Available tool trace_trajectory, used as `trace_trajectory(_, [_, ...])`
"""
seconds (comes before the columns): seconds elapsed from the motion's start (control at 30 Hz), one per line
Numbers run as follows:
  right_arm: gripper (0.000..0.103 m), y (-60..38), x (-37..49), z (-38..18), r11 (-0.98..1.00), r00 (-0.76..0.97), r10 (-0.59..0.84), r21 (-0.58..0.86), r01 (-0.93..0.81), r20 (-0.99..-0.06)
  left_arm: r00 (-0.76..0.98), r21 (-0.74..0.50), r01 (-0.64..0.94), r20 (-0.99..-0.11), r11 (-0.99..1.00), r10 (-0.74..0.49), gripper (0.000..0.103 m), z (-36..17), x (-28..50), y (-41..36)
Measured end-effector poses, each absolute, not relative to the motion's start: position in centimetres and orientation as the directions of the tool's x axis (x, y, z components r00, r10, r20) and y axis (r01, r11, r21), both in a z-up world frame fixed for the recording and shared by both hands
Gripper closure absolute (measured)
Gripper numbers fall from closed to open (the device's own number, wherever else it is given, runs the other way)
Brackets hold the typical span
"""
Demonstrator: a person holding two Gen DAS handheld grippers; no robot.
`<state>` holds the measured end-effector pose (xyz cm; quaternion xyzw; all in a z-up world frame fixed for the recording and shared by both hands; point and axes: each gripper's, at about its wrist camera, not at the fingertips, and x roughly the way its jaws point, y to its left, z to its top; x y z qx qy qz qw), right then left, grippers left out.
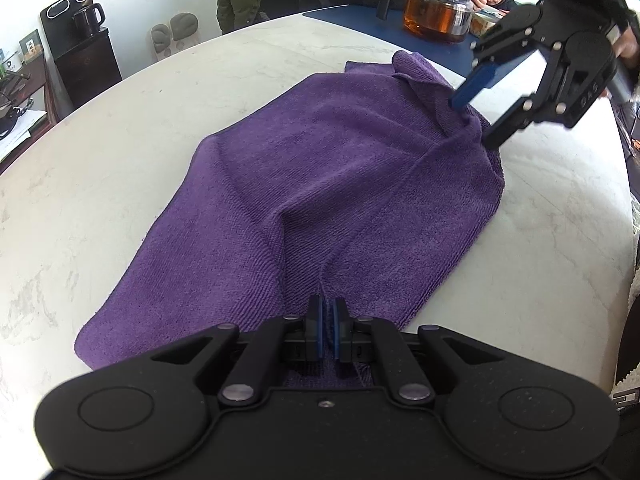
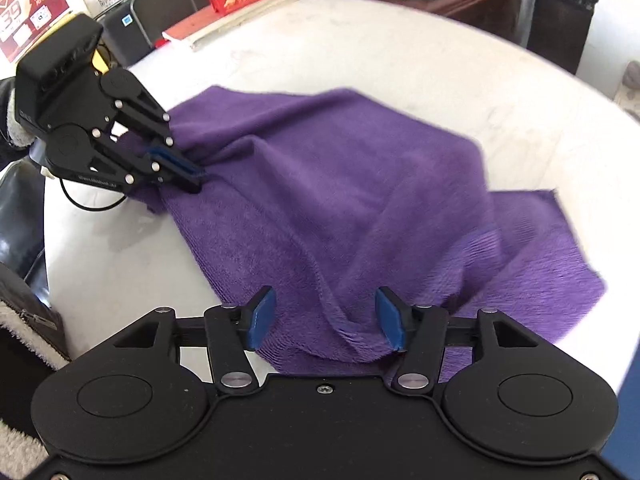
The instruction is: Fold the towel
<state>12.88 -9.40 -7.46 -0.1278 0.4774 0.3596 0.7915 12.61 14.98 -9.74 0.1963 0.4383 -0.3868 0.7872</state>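
Holding: my left gripper (image 1: 327,322) pinched the towel (image 1: 320,184) edge.
Right gripper (image 2: 326,320): jaws spread over towel, nothing clamped.
Advice: I judged aligning edges first wisest.

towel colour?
Solid purple towel, no pattern; clearest in the left wrist view.

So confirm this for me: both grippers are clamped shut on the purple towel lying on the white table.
Not both. The left gripper is clamped shut on the purple towel lying on the white table, but the right gripper stands open, its blue pads clear of the cloth bunched between them. The right wrist view shows this.
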Motion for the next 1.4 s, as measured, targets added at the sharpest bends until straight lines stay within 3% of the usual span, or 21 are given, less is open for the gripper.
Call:
trace_trajectory(0.2, [0.042, -10.2, 12.6, -5.6, 0.711, 0.340, 0.449, 0.100, -0.696, -0.826, 0.317, -0.031, 0.783, -0.839, 0.621, -0.442, 0.098, -9.9, 12.6, 15.0])
trace_trajectory(0.37, [0.043, -6.9, 12.5, -8.1, 0.623, 0.287, 0.450, 0.067, -0.779, -0.846, 0.319, -0.028, 0.783, -0.839, 0.622, -0.440, 0.098, -10.0, 12.7, 14.7])
trace_trajectory(0.5, [0.051, -5.8, 13.1, -10.3, 0.585, 0.238, 0.396, 0.044, -0.810, -0.887, 0.322, -0.030, 0.782, -0.835, 0.622, -0.446, 0.098, -10.1, 12.6, 14.8])
trace_trajectory(0.6, [0.067, -6.4, 12.9, -10.1, 0.563, 0.241, 0.378, 0.015, -0.826, -0.894, 0.325, -0.033, 0.779, -0.832, 0.626, -0.449, 0.098, -10.2, 12.5, 15.0])
trace_trajectory(0.67, [0.085, -6.9, 12.7, -9.5, 0.556, 0.255, 0.361, -0.012, -0.831, -0.897, 0.331, -0.026, 0.778, -0.832, 0.628, -0.445, 0.098, -10.2, 12.4, 14.9])
trace_trajectory(0.73, [0.097, -7.1, 12.1, -9.0, 0.540, 0.288, 0.343, -0.063, -0.839, -0.894, 0.344, -0.007, 0.776, -0.833, 0.631, -0.433, 0.098, -10.1, 12.2, 14.8])
trace_trajectory(1.0, [0.100, -6.4, 8.6, -9.0, 0.517, 0.510, 0.263, -0.327, -0.791, -0.819, 0.409, -0.002, 0.725, -0.804, 0.689, -0.432, 0.100, -9.5, 10.8, 15.1])
trace_trajectory(1.4, [0.101, -6.9, 6.9, -1.4, 0.657, 0.753, 0.303, -0.444, -0.609, -0.584, 0.468, -0.014, 0.721, -0.728, 0.692, -0.502, 0.101, -5.9, 9.2, 15.5])
